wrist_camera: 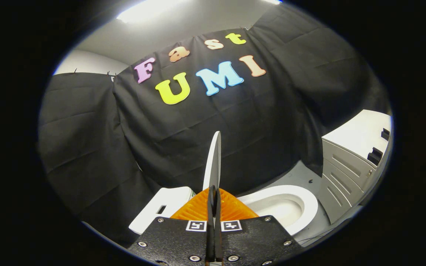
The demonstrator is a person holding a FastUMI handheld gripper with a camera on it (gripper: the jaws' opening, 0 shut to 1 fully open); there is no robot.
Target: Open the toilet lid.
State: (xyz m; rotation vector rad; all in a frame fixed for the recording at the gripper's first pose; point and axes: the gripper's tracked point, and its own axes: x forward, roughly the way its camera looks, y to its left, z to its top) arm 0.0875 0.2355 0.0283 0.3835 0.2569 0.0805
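Note:
The white toilet lid [214,159] stands raised and nearly upright, seen edge-on as a thin blade rising from between my fingers. My gripper [213,193] is shut on the lid's lower edge, one finger pressed on each face. To the right of the fingers lies the open white toilet seat and bowl [301,203]. The white cistern [165,207] sits to the left of the fingers, against the cloth wall.
A white drawer cabinet [350,162] with dark handles stands right of the toilet, close to the bowl. Grey floor [298,173] shows between the two. The black cloth wall [131,147] hangs close behind the toilet.

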